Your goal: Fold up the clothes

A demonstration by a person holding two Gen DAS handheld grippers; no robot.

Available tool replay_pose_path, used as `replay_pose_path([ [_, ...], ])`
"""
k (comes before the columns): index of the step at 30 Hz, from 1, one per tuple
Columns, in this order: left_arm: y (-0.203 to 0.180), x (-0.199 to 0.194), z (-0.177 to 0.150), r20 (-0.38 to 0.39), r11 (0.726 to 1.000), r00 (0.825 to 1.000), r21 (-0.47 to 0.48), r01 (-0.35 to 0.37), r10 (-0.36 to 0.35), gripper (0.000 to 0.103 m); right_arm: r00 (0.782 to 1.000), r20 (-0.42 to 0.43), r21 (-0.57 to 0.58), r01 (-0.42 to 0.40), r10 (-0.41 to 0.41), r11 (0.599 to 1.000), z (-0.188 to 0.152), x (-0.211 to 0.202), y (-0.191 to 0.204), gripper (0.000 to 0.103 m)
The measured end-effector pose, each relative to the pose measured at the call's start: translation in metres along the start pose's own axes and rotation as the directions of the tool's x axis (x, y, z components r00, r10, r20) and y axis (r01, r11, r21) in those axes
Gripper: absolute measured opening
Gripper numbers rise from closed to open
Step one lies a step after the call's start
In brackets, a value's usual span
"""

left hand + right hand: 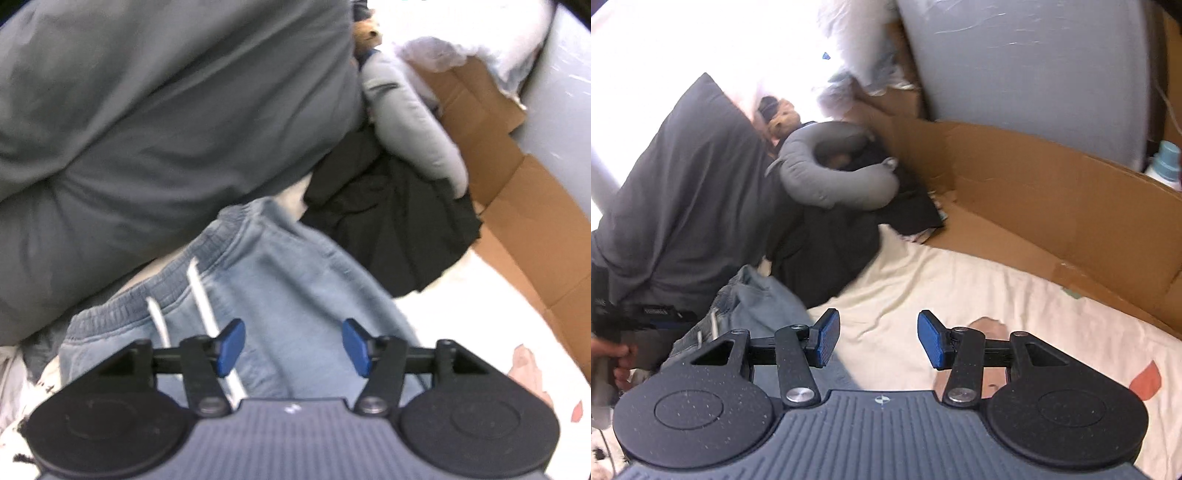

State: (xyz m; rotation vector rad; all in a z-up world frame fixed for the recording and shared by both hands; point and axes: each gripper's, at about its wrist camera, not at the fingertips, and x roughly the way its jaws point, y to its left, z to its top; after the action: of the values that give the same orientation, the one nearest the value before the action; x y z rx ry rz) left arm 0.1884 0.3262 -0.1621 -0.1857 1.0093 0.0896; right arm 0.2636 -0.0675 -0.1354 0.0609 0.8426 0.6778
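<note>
Crowding pants [280, 295]: pillow [166, 110], cardboard [517, 206].

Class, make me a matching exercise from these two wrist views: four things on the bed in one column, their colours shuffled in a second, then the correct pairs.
Things
1. shorts
2. neck pillow
3. crumpled garment
4. cardboard

Colours
A. black
B. brown
C. light blue
D. grey

Pairs: 1-C, 2-D, 3-A, 4-B
</note>
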Motion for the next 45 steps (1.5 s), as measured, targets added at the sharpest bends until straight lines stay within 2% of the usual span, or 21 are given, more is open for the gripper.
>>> replay_pose_path([
  [6,-0.037,0.010,0.009,0.007,0.998,0.999,0.053,0.042,-0.042,0.063,1.000,-0.001,0.003,0.022,-0.022,1.000,-0.027,-0.007,-0.027,0.054],
  [9,-0.054,0.024,0.016,0.016,0.997,0.998,0.035,0.065,-0.065,0.063,1.000,-0.009,0.030,0.021,-0.021,0.999,-0.040,-0.008,-0.039,0.054],
  [15,-0.080,0.055,0.024,-0.013,0.997,0.997,0.004,0.079,-0.079,0.063,0.999,-0.013,0.042,0.037,-0.037,0.998,-0.062,-0.011,-0.067,0.054],
  [20,-0.093,0.079,0.025,-0.045,0.996,0.996,-0.040,0.074,-0.076,0.063,0.994,-0.026,0.072,0.108,-0.107,0.992,-0.089,-0.017,-0.104,0.054],
  [26,-0.111,0.099,0.021,-0.068,0.993,0.992,-0.058,0.099,-0.103,0.063,0.981,-0.067,0.061,0.187,-0.183,0.980,-0.125,-0.032,-0.137,0.054],
  [30,-0.120,0.109,0.012,-0.079,0.992,0.990,-0.061,0.113,-0.118,0.063,0.973,-0.067,0.112,0.227,-0.221,0.967,-0.151,-0.050,-0.164,0.054],
  [32,-0.124,0.114,0.006,-0.069,0.991,0.990,-0.067,0.120,-0.124,0.063,0.967,-0.069,0.133,0.253,-0.245,0.958,-0.164,-0.059,-0.179,0.054],
  [34,-0.129,0.113,0.001,-0.026,0.989,0.989,-0.048,0.142,-0.143,0.063,0.958,-0.072,0.146,0.284,-0.276,0.948,-0.179,-0.067,-0.192,0.054],
  [39,-0.126,0.115,-0.013,-0.012,0.984,0.989,-0.106,0.144,-0.146,0.066,0.939,-0.129,0.194,0.338,-0.318,0.921,-0.207,-0.072,-0.219,0.053],
  [42,-0.121,0.120,-0.023,-0.043,0.977,0.986,-0.144,0.155,-0.163,0.066,0.927,-0.162,0.157,0.362,-0.338,0.919,-0.222,-0.071,-0.221,0.053],
  [45,-0.118,0.122,-0.030,-0.044,0.977,0.985,-0.138,0.162,-0.169,0.066,0.913,-0.188,0.157,0.392,-0.362,0.907,-0.238,-0.074,-0.227,0.053],
])
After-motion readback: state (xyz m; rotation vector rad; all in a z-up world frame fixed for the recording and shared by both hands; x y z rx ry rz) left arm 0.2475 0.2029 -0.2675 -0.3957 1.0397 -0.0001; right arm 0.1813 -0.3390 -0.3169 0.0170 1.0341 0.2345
